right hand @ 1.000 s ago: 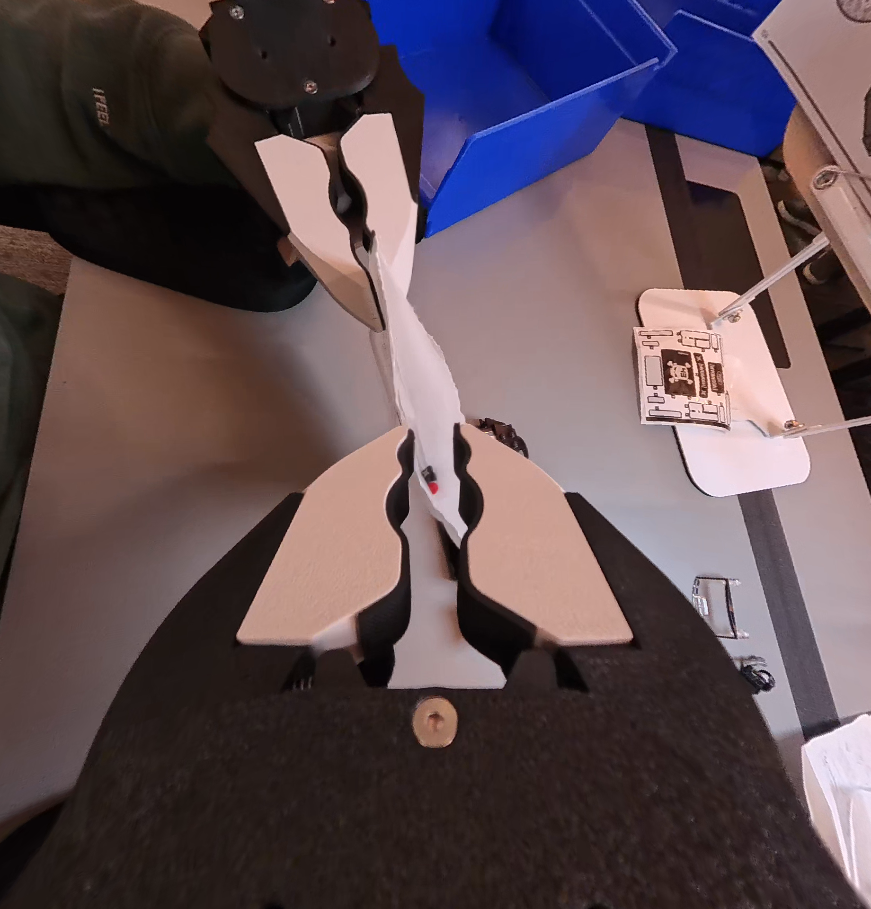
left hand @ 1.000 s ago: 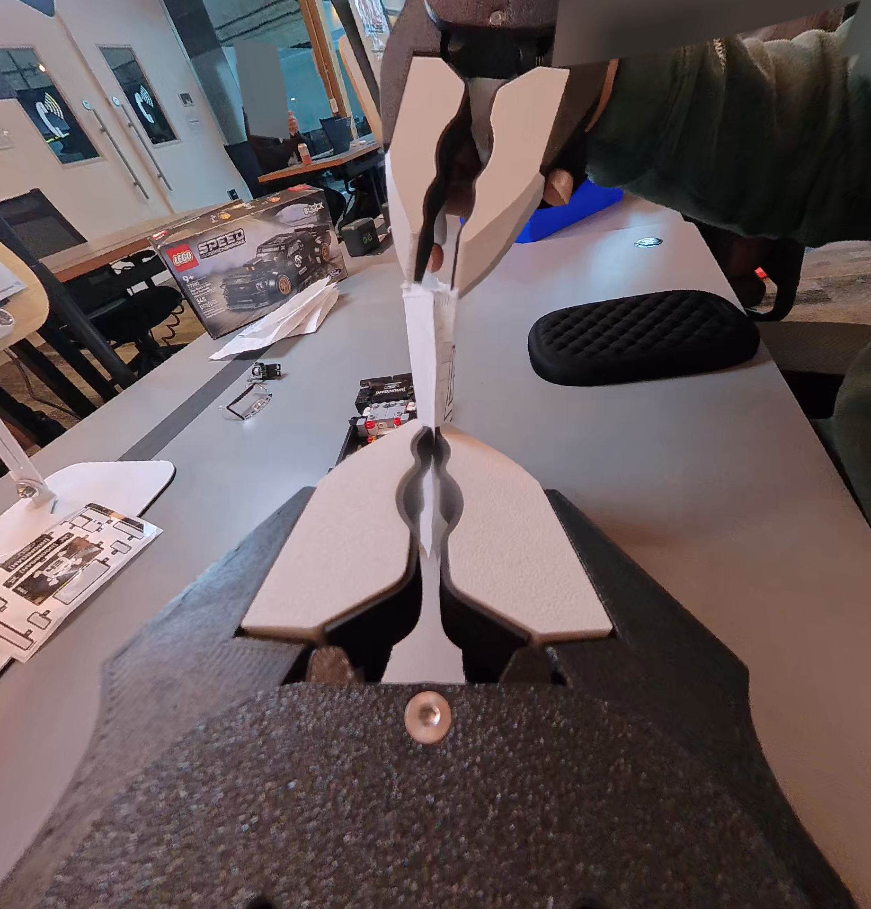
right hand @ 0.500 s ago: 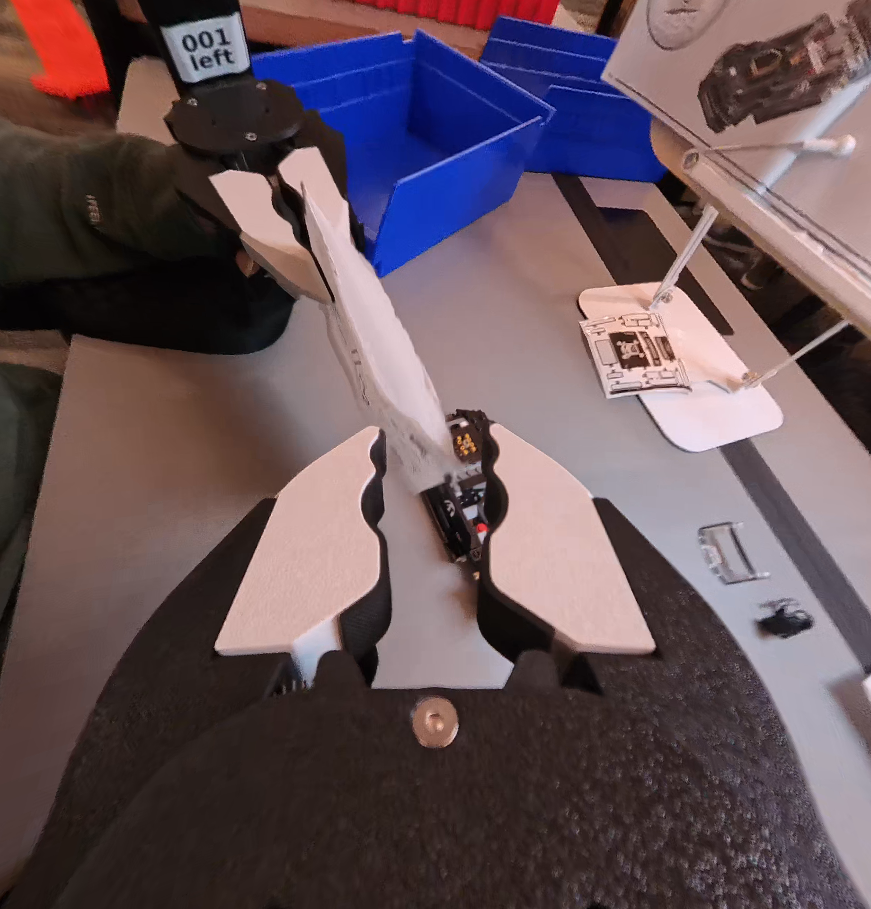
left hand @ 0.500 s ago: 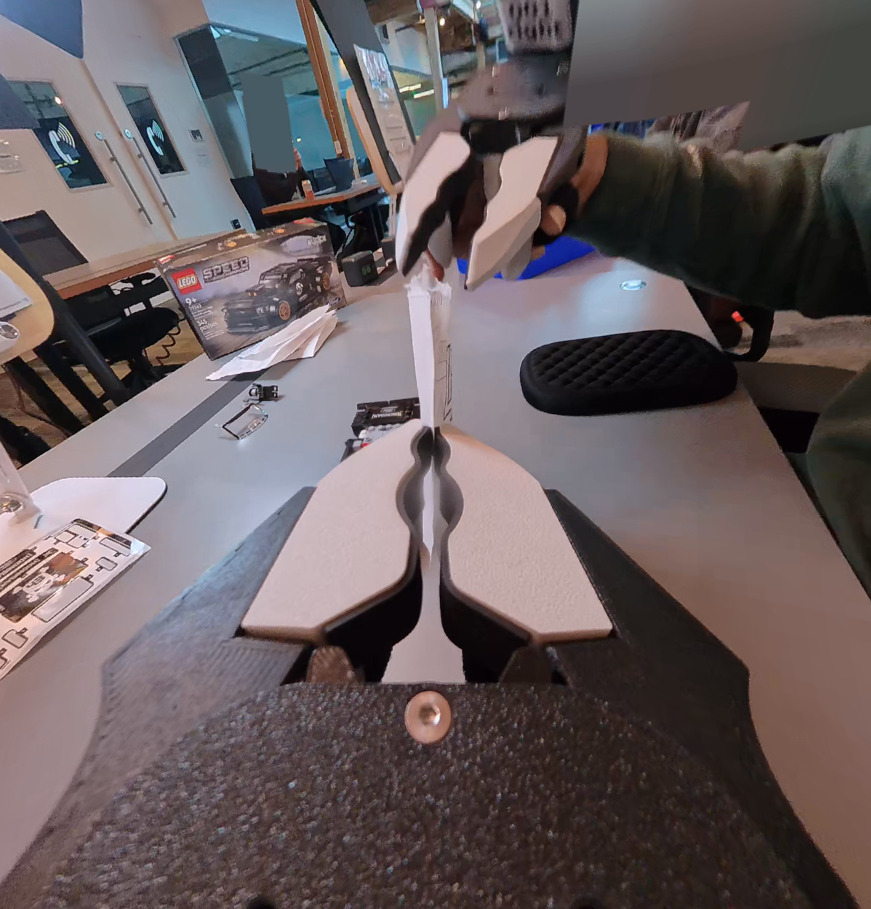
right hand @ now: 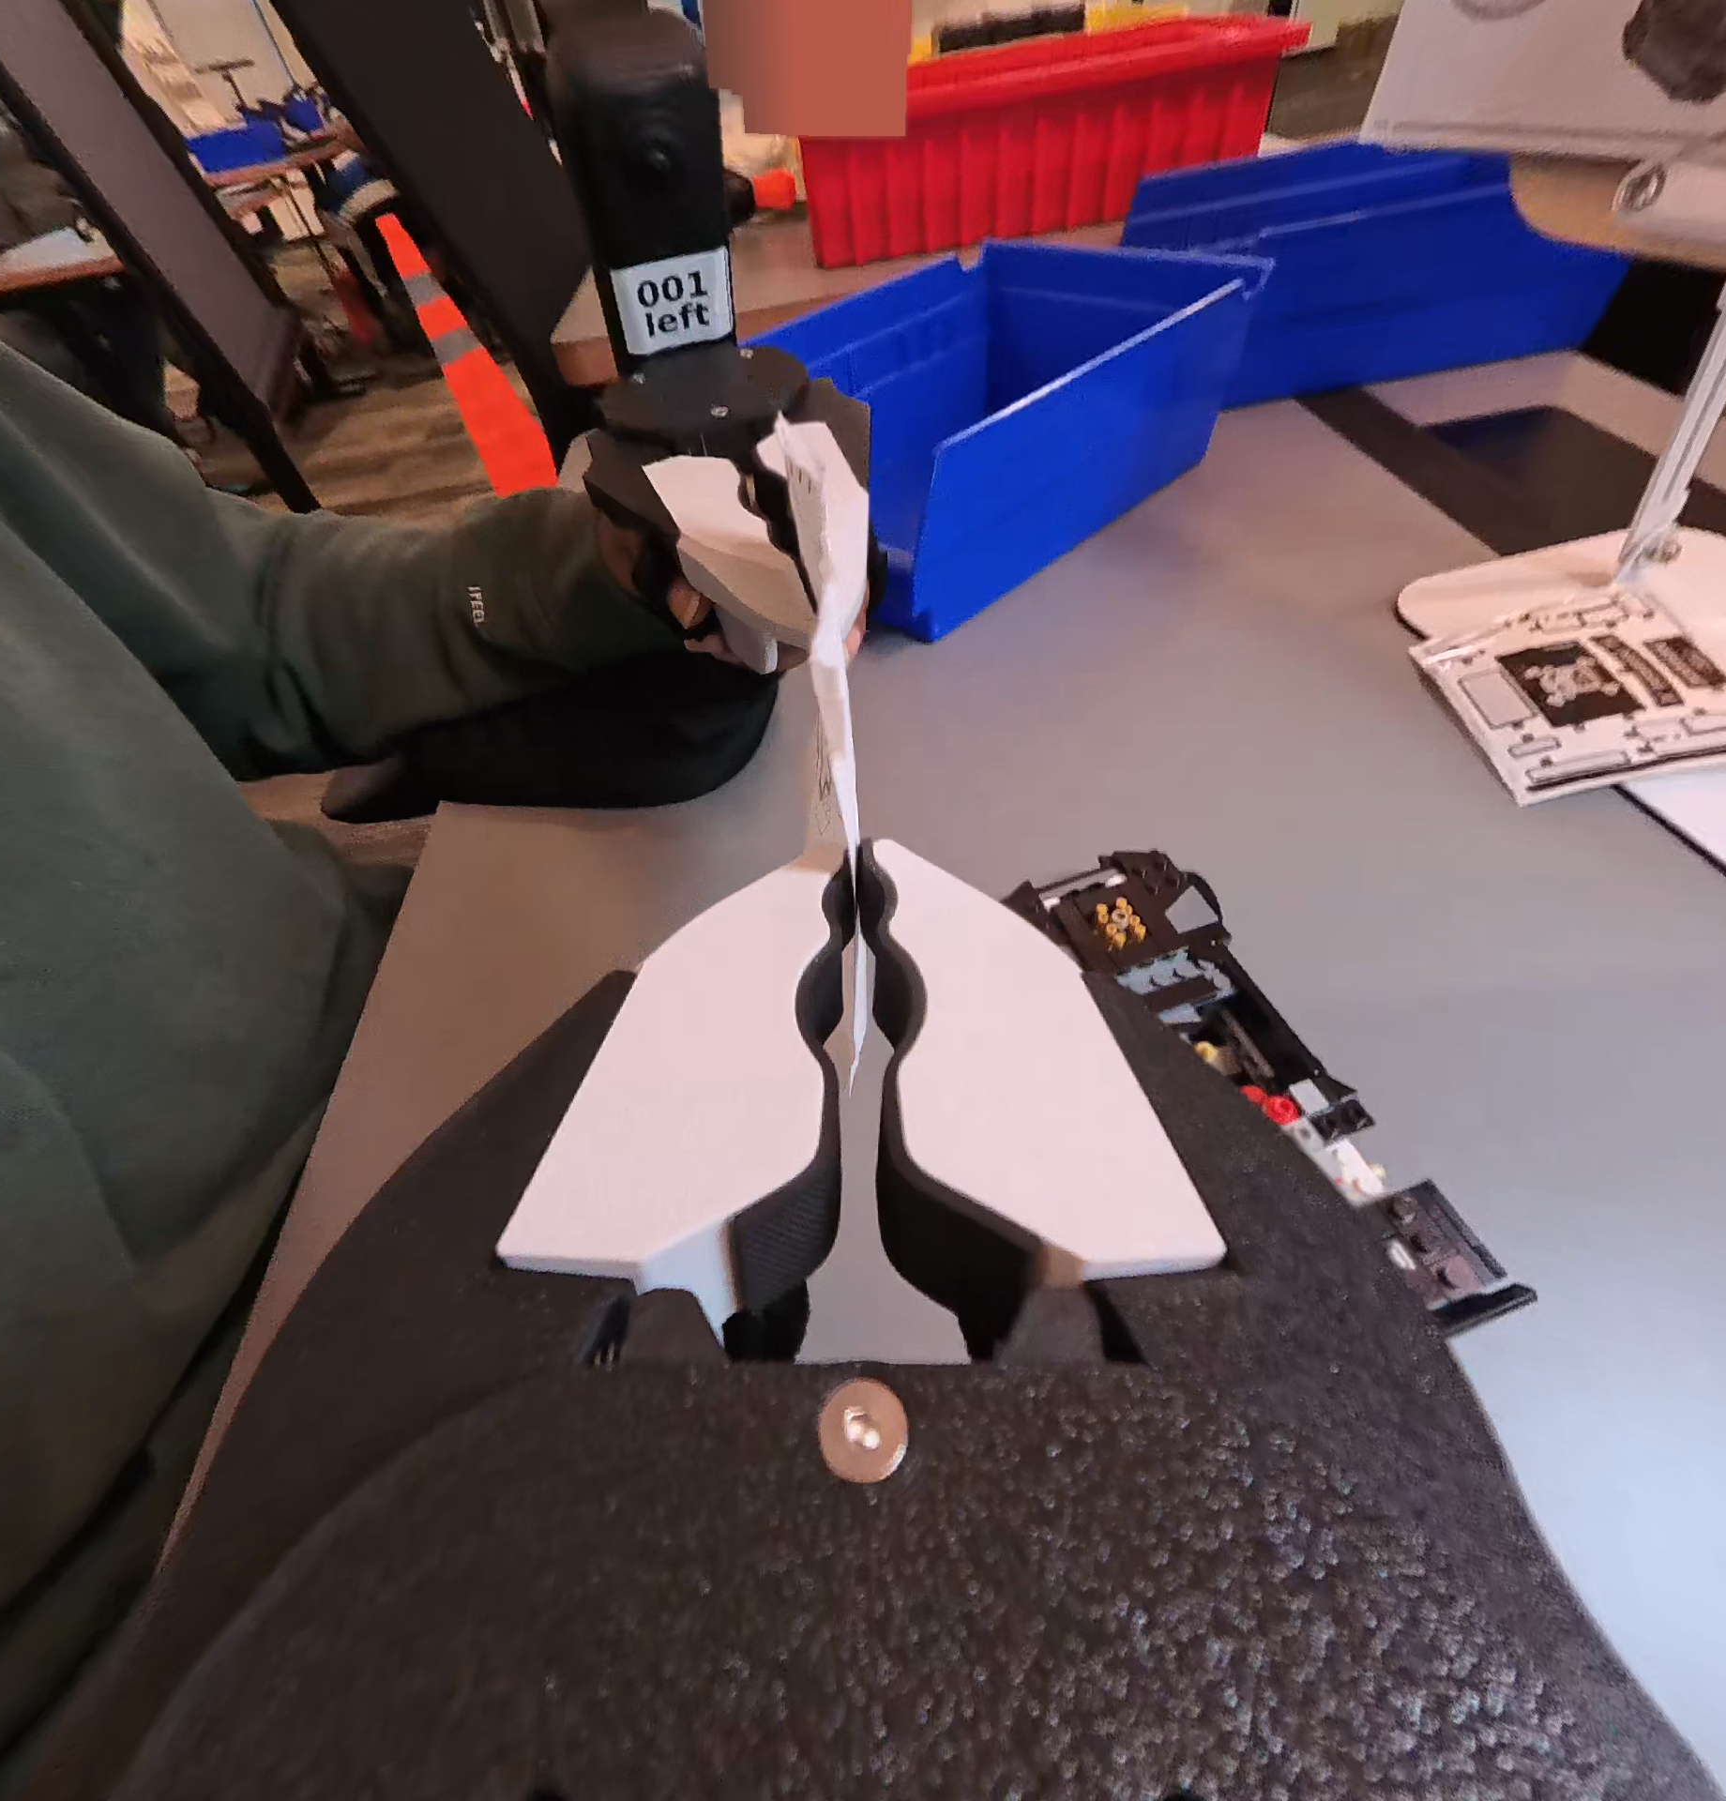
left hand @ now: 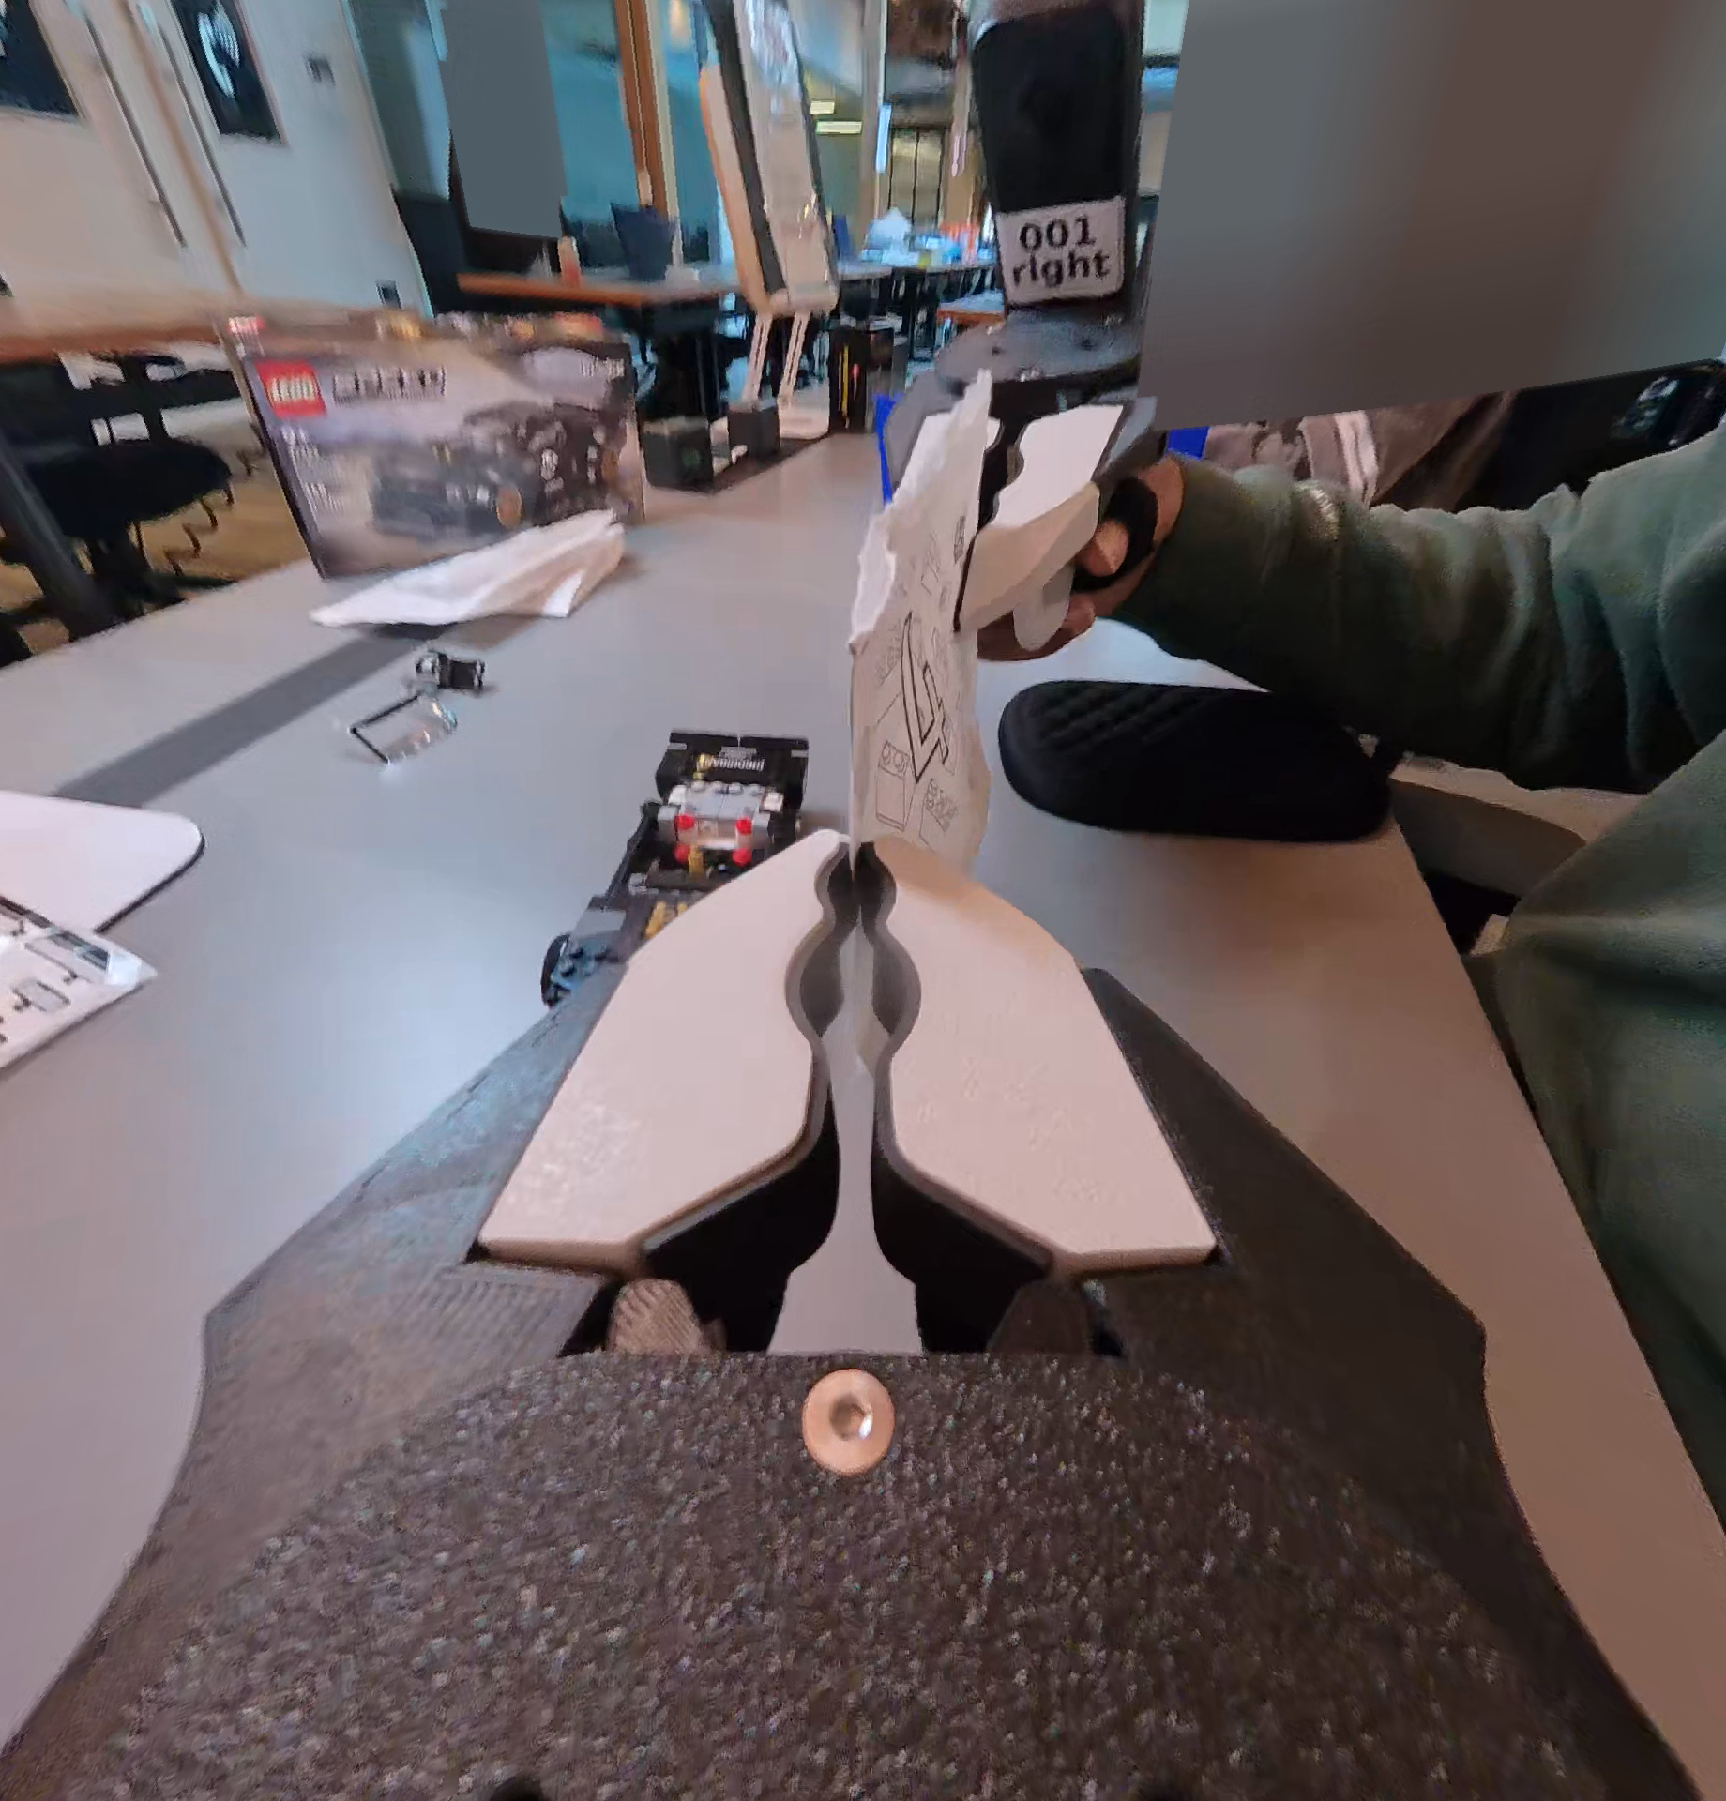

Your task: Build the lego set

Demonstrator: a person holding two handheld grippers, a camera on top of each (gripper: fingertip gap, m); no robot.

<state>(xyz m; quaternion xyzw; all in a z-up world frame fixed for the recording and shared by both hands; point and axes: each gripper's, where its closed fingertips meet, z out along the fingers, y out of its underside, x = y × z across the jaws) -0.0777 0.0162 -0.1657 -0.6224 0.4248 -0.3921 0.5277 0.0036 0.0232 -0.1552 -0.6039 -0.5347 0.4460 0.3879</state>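
Note:
A white paper bag point(left hand: 918, 721) printed with brick outlines is stretched between my two grippers above the grey table point(left hand: 352, 975). My left gripper point(left hand: 857, 858) is shut on its lower end. My right gripper point(left hand: 966, 624) grips its upper end, held in a green-sleeved hand. In the right wrist view my right gripper point(right hand: 857, 858) is shut on the bag point(right hand: 835, 721), with my left gripper point(right hand: 791, 643) farther off on the other end. A part-built black lego car point(left hand: 703, 848) lies on the table under the bag, and it also shows in the right wrist view point(right hand: 1210, 1014).
The lego box point(left hand: 440, 458), folded white paper bags point(left hand: 489, 585), a clear windscreen piece point(left hand: 401, 726) and a small black piece point(left hand: 450, 670) lie at far left. A black wrist rest point(left hand: 1190, 760) is on the right. Blue bins point(right hand: 1035, 390), a sticker sheet point(right hand: 1600, 692) and a white stand base point(right hand: 1522, 585) are nearby. The clear windscreen piece point(left hand: 401, 726) lies around 30 cm away from my right fingertips.
Half a second ago my right gripper was open around the bag's end; now it is shut on it again. Both grippers have tilted from looking down to more level.

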